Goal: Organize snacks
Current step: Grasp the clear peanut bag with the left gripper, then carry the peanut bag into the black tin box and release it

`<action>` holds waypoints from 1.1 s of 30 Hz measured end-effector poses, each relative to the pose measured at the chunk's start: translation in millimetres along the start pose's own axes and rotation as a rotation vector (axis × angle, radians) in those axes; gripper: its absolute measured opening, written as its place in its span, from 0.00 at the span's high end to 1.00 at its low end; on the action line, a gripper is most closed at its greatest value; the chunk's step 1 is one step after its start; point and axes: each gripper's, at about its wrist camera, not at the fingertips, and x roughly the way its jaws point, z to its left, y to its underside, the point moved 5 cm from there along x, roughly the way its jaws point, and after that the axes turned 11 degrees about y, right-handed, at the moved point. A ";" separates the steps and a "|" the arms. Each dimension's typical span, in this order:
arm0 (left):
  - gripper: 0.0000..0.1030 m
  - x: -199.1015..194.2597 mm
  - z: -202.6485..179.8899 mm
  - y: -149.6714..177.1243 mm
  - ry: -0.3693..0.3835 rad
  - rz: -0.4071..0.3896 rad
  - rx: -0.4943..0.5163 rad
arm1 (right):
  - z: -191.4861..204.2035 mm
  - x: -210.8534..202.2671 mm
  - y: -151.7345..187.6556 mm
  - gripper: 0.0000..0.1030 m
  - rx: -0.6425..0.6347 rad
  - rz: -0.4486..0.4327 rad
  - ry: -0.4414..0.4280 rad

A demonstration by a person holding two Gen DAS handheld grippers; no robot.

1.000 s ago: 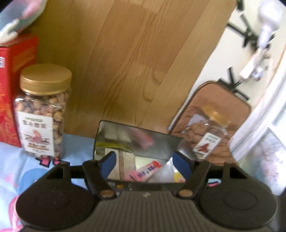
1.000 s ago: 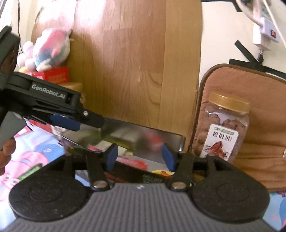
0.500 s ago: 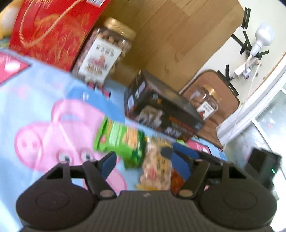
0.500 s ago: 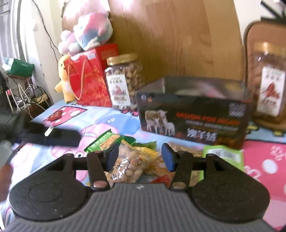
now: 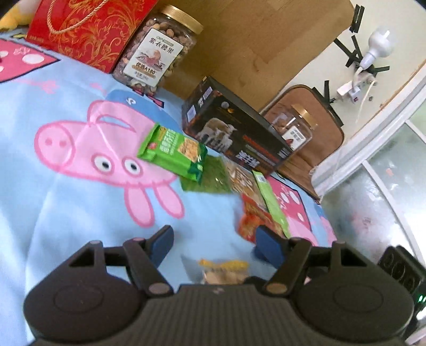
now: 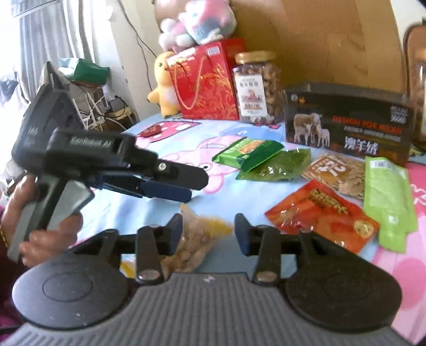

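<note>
Several snack packets lie on a cartoon-print cloth [image 5: 66,207]: a green box packet [image 5: 173,153] [image 6: 247,154], a dark green bag [image 6: 279,167], a cracker bag [image 6: 335,173], a red packet [image 6: 322,213] and a light green packet [image 6: 386,197]. A clear bag of yellow-brown snacks [image 6: 197,244] [image 5: 226,271] lies nearest me. My right gripper [image 6: 209,231] is open just above that bag, fingers either side of it. My left gripper [image 5: 213,241] is open over the cloth above the same bag; it shows in the right wrist view [image 6: 165,183], held by a hand.
At the back stand a black box with sheep [image 6: 346,125] [image 5: 234,133], a gold-lidded nut jar [image 6: 255,87] [image 5: 157,50], a red gift bag [image 6: 205,82] [image 5: 85,29] and a second jar [image 5: 295,127] on a brown cushion. Plush toys [image 6: 197,24] sit above; a wooden board stands behind.
Both grippers have pulled back from the black box at the board and lowered toward the near cloth. The yellow-brown snack bag has come between the right gripper's fingers.
</note>
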 end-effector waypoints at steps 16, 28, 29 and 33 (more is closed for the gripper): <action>0.33 -21.3 -29.8 56.9 0.025 0.091 0.044 | 39.1 -27.5 43.4 0.26 -0.253 0.002 0.014; 0.49 -9.3 -43.9 43.7 0.048 0.078 0.056 | 38.1 -31.1 34.1 0.70 -0.234 -0.066 0.072; 0.49 -7.6 -47.3 38.2 0.056 0.074 0.068 | 35.7 -33.0 30.8 0.70 -0.232 -0.082 0.083; 0.49 3.2 -68.0 7.8 0.085 0.051 0.123 | 27.3 -37.4 10.1 0.70 -0.240 -0.155 0.146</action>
